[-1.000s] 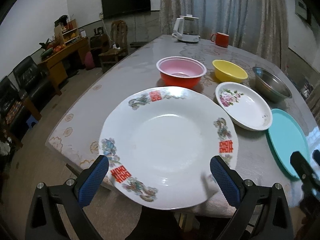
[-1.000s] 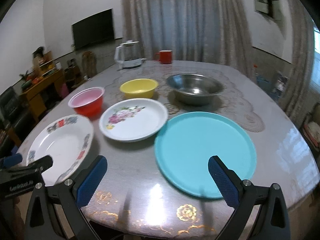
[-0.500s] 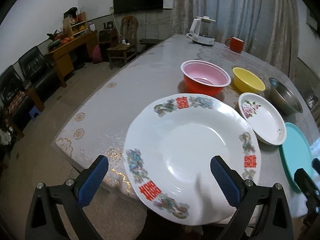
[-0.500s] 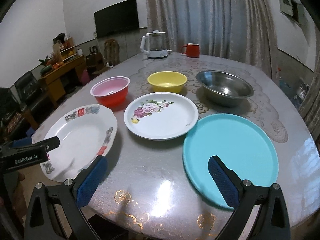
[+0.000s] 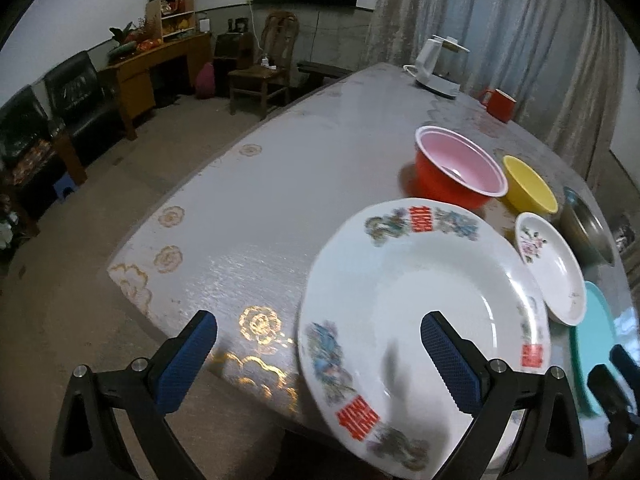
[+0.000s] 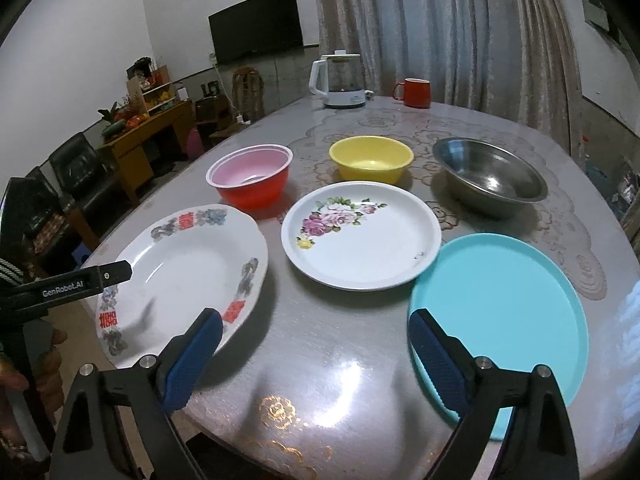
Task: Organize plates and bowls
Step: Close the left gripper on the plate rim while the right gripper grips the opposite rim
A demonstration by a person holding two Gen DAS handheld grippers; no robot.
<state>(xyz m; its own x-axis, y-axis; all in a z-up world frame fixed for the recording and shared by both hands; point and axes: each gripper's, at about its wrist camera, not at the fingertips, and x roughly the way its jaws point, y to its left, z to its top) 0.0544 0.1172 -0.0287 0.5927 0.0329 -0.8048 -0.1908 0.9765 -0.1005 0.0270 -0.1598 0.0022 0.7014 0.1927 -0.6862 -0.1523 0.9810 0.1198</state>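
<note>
Right, both tongs are spread wide and gripping nothing. The left gripper [image 5: 318, 350] hangs over the table's [image 5: 280, 200] near edge, and the big white plate with red characters [image 5: 424, 316] lies off toward three o'clock from its centre line, its right finger [image 5: 448, 360] above the plate's well, the left finger above bare cloth. The right gripper [image 6: 314, 354] has its jaws starting to close with nothing between them; from it that plate [image 6: 180, 272] sits at about ten o'clock, the floral plate [image 6: 360, 236] at twelve, the teal plate [image 6: 500, 320] at two. The left hand looks nearer the big plate; the bowls wait beyond, untouched.
</note>
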